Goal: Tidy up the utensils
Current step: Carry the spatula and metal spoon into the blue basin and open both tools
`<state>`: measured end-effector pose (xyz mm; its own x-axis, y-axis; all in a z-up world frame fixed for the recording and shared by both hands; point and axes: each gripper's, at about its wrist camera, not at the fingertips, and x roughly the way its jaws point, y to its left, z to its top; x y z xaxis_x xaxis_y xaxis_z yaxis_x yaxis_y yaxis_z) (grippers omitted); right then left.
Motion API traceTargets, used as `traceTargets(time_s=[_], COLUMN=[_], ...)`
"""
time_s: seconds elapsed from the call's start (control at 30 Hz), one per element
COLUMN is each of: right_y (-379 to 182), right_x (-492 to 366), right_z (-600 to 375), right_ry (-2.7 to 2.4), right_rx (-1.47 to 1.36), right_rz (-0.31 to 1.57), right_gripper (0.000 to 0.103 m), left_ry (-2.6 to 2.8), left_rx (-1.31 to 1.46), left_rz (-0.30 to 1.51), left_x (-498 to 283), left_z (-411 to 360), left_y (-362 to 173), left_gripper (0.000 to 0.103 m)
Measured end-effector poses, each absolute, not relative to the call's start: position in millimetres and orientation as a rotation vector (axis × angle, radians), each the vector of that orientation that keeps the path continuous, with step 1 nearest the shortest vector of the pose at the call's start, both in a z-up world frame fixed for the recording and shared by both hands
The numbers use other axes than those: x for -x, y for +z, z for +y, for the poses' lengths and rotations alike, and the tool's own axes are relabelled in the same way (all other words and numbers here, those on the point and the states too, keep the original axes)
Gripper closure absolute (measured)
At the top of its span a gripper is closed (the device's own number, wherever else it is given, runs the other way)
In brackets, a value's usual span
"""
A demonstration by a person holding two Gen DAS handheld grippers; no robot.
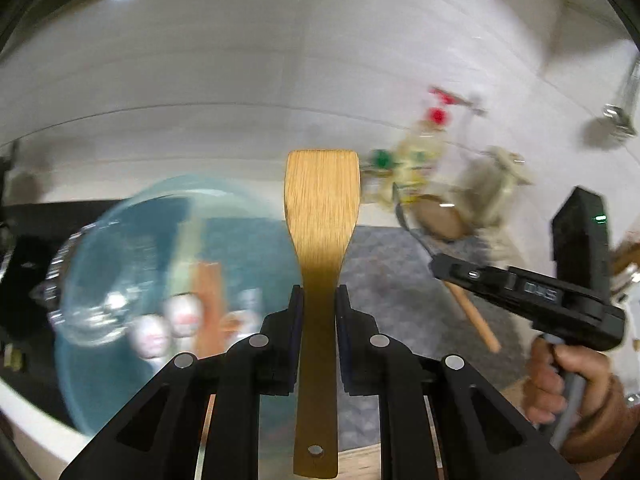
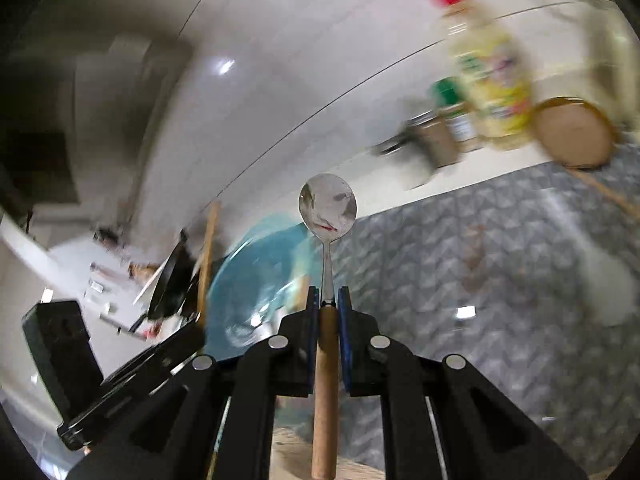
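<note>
Now the left gripper [image 1: 318, 300] is squeezed tight on the wooden spatula [image 1: 320, 216] at its thin, stiff neck. Nearby, the right gripper [image 2: 328, 304] pinches the spoon [image 2: 327, 210] by its wooden handle; the shiny bowl looks slippery.

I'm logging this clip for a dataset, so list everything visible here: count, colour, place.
flat wooden spatula: one, light brown, clamped between the left gripper's fingers, blade pointing away.
metal spoon with wooden handle: one, silver bowl and brown handle, clamped in the right gripper.
clear blue plastic tub: one, teal, left of the spatula, blurred.
grey chevron-patterned mat: one, grey, on the counter.
round wooden board: one, brown, beyond the mat by the wall.
bottles: several, yellowish with red and green caps, against the white wall; blurred, count uncertain.
left gripper: one, black, shut.
right gripper: one, black, shut.
person's hand: one, on the right gripper's handle.
</note>
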<state>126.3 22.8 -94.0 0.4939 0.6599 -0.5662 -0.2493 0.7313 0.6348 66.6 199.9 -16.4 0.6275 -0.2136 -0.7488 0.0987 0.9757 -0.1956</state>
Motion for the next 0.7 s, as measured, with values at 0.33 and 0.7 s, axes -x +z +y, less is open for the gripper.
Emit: traceTargets(time_s=[0.33, 0.7], right_y=[-147, -162], right_x=[-151, -148], right_z=[144, 197], right_ry=[0.513, 0.456], right_rx=[-0.369, -0.145], right_rz=[1.103, 1.211], right_gripper=[0.093, 0.093], left_ry=[-0.011, -0.025], left_rx=[0.102, 0.136], left_rz=[1.061, 1.247], left_x=[-96, -110], left_z=[287, 301], left_y=[-84, -131], left_gripper=[0.087, 0.086])
